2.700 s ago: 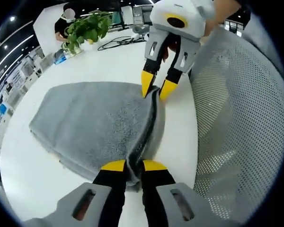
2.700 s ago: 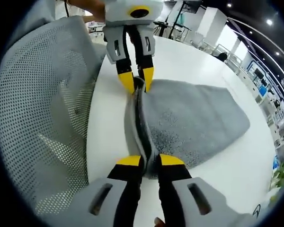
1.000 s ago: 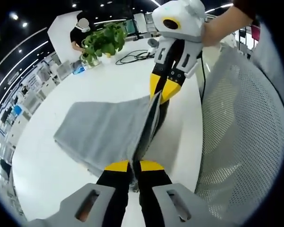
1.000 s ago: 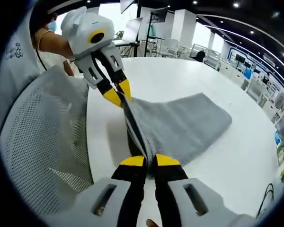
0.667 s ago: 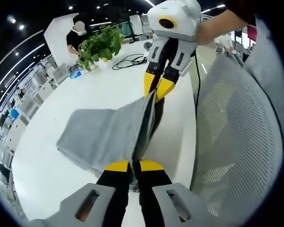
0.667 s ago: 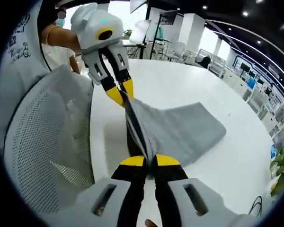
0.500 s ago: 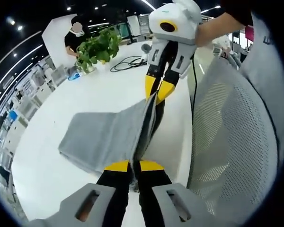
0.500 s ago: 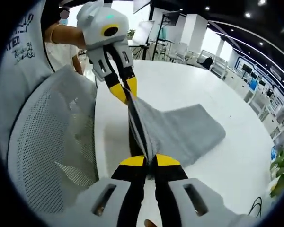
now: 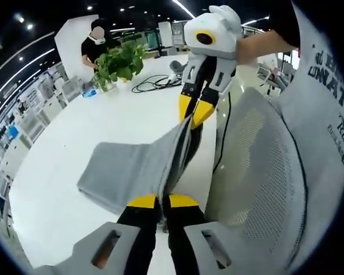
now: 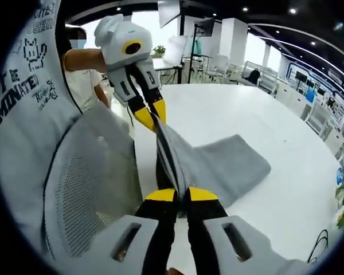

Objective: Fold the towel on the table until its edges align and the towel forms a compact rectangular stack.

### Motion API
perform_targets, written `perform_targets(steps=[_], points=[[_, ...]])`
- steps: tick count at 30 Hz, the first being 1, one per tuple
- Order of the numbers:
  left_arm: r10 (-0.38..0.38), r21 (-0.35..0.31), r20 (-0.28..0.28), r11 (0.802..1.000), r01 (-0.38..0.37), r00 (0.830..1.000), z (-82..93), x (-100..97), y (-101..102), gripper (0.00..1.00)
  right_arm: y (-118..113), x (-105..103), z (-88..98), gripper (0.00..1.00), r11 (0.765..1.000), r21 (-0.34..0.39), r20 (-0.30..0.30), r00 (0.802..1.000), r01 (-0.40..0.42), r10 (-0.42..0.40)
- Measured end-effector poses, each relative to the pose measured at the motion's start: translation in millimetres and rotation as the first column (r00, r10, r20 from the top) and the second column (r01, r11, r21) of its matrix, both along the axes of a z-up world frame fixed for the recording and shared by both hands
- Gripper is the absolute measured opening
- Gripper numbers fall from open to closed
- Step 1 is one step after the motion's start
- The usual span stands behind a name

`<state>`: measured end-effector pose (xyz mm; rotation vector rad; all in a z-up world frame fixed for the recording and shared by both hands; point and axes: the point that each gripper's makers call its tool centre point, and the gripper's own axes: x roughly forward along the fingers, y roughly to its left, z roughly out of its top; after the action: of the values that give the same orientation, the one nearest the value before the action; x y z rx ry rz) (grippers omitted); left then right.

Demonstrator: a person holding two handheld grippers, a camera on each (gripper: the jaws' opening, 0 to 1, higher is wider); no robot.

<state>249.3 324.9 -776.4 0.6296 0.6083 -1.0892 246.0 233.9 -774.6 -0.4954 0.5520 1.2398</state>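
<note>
1. The towel (image 9: 135, 169) is grey and already doubled over at least once. Its near edge is lifted off the white surface (image 9: 51, 206) and stretched tight, while the far end still lies on the surface.
2. The left gripper (image 9: 157, 201) is clamped shut on one corner of that lifted edge, with cloth pinched between its yellow tips.
3. The right gripper (image 10: 181, 195) is the same story: closed tight on the other corner. Each one shows up in the other's view, at the far end of the taut edge.
4. Progress-wise I'd say it's mid-fold. The raised edge hasn't been carried over and laid on the far edge yet, so this fold isn't done. It may need another after that to get a compact rectangle, plus lining up the edges.
5. Around it: a mesh chair back (image 9: 258, 172) sits right beside the surface, with the person's printed shirt (image 10: 23, 97) near it. A potted plant (image 9: 119, 62) and a black cable (image 9: 152, 85) sit well apart from the towel.
</note>
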Motion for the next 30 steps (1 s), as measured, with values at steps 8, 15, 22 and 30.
perform_targets(steps=[8, 15, 22, 30], points=[[-0.03, -0.023, -0.035, 0.999, 0.029, 0.999, 13.9, -23.0, 2.3, 0.05, 3.3, -24.5, 14.9, 0.04, 1.0, 0.027, -0.038, 0.999, -0.016, 0.017], [-0.023, -0.024, -0.055, 0.999, 0.022, 0.998, 13.3, -35.1, 6.3, 0.05, 8.6, -47.7, 13.3, 0.04, 0.999, 0.033, -0.077, 0.996, -0.042, 0.045], [-0.007, -0.042, -0.07, 0.999, 0.004, 0.998, 16.6, -30.1, 6.8, 0.05, 9.5, -37.3, 21.4, 0.04, 0.997, 0.071, -0.097, 0.995, 0.003, 0.004], [0.008, -0.072, -0.101, 0.997, -0.016, 0.995, 15.4, -9.9, 5.5, 0.05, 8.1, -20.1, 23.1, 0.05, 0.996, 0.085, -0.104, 0.994, 0.035, -0.026]])
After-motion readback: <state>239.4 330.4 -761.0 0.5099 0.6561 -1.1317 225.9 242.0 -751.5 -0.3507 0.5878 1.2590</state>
